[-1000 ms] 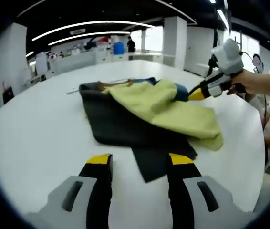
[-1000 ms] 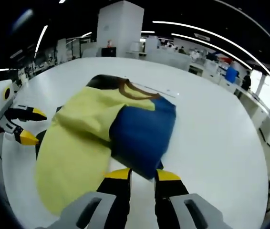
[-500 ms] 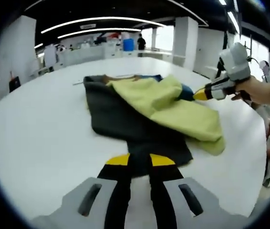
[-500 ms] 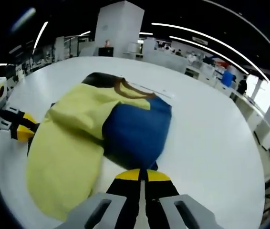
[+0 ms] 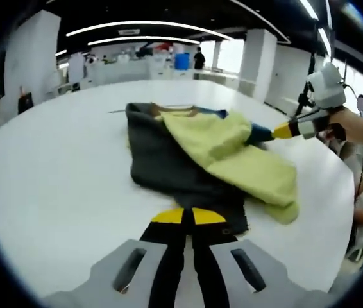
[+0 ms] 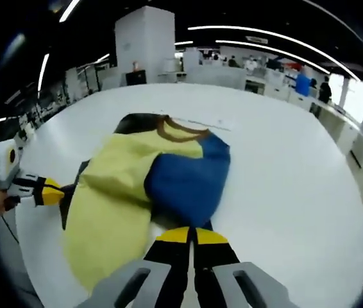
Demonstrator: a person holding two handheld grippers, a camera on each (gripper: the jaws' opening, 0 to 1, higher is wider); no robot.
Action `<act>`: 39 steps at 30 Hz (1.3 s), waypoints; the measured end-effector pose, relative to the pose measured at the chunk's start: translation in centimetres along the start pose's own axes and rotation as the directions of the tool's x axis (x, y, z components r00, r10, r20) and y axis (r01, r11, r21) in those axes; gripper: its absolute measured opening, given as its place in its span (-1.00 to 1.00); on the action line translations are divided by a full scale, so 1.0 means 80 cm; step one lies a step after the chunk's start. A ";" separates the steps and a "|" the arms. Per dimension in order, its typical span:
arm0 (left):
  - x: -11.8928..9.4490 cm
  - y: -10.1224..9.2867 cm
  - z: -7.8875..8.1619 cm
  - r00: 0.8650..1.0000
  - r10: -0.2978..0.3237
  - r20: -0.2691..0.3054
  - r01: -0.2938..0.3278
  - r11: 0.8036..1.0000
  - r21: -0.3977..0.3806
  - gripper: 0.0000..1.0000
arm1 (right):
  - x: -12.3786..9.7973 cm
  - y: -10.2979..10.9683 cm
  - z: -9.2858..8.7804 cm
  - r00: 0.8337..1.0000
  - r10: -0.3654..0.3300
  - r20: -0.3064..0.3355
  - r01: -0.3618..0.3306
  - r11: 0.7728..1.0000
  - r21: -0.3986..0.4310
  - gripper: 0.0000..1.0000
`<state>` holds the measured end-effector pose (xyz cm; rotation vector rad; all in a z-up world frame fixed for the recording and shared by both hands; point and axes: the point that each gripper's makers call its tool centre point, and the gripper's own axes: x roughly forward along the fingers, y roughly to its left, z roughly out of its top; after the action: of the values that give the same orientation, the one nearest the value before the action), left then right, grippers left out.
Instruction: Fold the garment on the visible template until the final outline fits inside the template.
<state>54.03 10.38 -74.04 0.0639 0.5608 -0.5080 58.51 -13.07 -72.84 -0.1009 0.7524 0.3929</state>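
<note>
Readable text: none that I can make out.
Garment (image 5: 188, 151): I see no print or label.
Hall signs: too blurred for me to read.

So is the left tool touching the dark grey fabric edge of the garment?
Touching: the left gripper view shows the left tool closed on the dark grey fabric edge, no gap visible.

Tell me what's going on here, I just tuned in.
A person is folding a garment with yellow, blue and dark panels on a white table, with a handheld gripper in each hand. The left gripper is shut on the dark edge nearest it, and the right gripper is shut on the blue edge. The garment lies bunched and partly folded, not yet a neat outline.
</note>
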 end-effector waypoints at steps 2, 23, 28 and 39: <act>-0.008 0.008 0.007 1.000 0.016 0.018 -0.015 1.000 -0.002 -1.00 | -0.007 0.001 0.008 1.000 0.007 0.005 -0.007 1.000 0.015 -1.00; -0.058 0.159 0.018 0.954 0.299 0.018 -0.298 0.954 -0.021 -1.00 | -0.044 0.010 0.078 0.995 0.033 0.099 -0.038 0.998 0.047 -1.00; -0.056 0.190 0.013 0.941 0.338 0.001 -0.338 0.941 -0.008 -1.00 | -0.046 -0.007 0.085 0.994 0.008 0.107 -0.015 0.998 0.062 -1.00; -0.065 0.231 0.002 0.912 0.409 -0.036 -0.411 0.908 -0.082 -1.00 | -0.056 -0.067 0.078 0.990 -0.097 0.103 0.081 0.986 0.145 -1.00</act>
<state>59.11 28.82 -72.63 0.1006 0.5677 -0.0709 61.65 -17.93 -65.52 0.0198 0.6620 0.2569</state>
